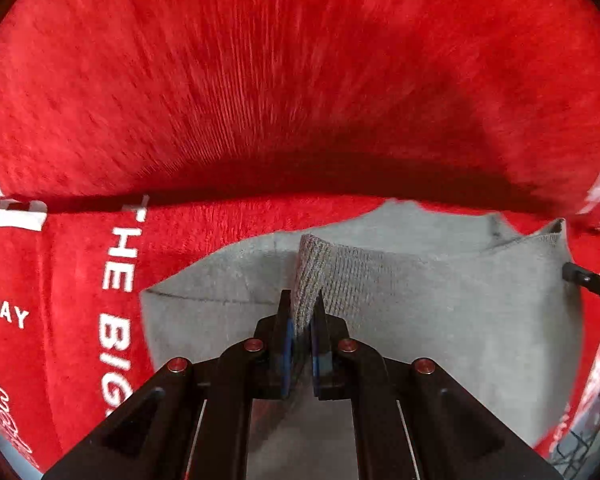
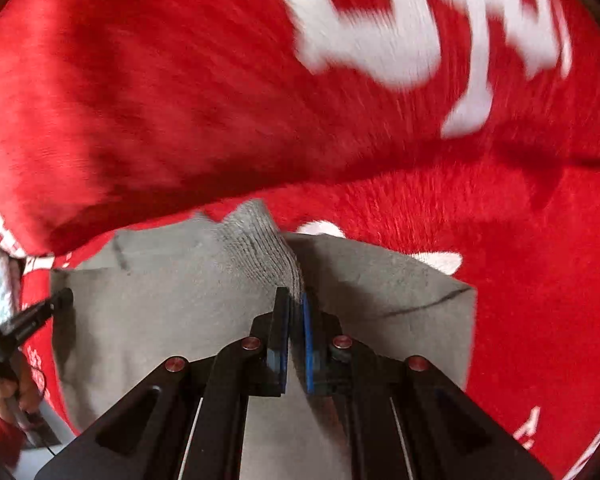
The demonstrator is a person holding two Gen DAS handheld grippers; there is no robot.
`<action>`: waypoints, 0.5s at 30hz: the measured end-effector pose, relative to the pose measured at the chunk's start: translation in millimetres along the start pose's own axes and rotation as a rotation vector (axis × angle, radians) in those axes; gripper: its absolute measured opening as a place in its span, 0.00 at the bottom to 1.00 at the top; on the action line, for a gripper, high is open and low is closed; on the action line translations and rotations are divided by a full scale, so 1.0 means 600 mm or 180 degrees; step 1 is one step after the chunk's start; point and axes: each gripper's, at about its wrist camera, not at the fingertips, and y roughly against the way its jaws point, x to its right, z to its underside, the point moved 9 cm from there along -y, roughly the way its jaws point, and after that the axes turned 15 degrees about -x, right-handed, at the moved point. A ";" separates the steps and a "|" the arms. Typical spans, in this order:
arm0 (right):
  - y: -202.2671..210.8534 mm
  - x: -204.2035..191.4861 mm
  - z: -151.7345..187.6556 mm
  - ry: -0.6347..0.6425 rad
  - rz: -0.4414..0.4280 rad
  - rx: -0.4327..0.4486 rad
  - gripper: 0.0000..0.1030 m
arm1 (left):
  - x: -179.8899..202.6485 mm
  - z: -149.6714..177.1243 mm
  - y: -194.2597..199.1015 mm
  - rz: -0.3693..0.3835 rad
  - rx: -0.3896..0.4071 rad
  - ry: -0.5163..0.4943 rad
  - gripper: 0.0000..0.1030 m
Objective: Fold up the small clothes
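A small grey garment [image 1: 440, 312] lies on a red plush surface. My left gripper [image 1: 302, 300] is shut on its ribbed hem [image 1: 312, 276], which stands up between the jaws. My right gripper [image 2: 296, 296] is shut on the ribbed hem [image 2: 260, 240] at the garment's other end; the grey cloth [image 2: 160, 300] spreads out flat on both sides of it. The right gripper's finger shows at the right edge of the left wrist view [image 1: 588, 280]. The left gripper shows at the left edge of the right wrist view [image 2: 32, 316].
The red plush cloth [image 1: 260, 80] with white lettering "THE BIG DAY" [image 1: 116, 280] covers the surface and rises in a padded back just beyond the garment. Large white print [image 2: 400, 20] shows on it in the right wrist view. A hand [image 2: 8, 396] holds the left gripper.
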 end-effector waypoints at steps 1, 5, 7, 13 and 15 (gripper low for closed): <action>-0.010 0.007 -0.002 -0.0046 -0.0006 -0.0012 0.07 | -0.002 -0.003 -0.017 -0.0036 -0.0038 0.0024 0.08; -0.007 0.026 -0.010 -0.0291 -0.0147 0.0132 0.07 | -0.009 -0.009 -0.040 -0.0154 0.0003 0.0059 0.08; 0.000 0.051 -0.013 -0.0480 0.0059 0.0185 0.07 | -0.012 -0.012 -0.042 -0.0153 -0.0015 0.0052 0.12; 0.022 0.084 0.007 -0.0689 0.0025 0.0105 0.07 | -0.088 -0.022 -0.017 -0.0562 0.0081 0.0374 0.69; 0.043 0.075 0.022 -0.0640 -0.0036 0.0154 0.07 | -0.113 -0.014 -0.005 -0.0558 0.0054 0.0483 0.69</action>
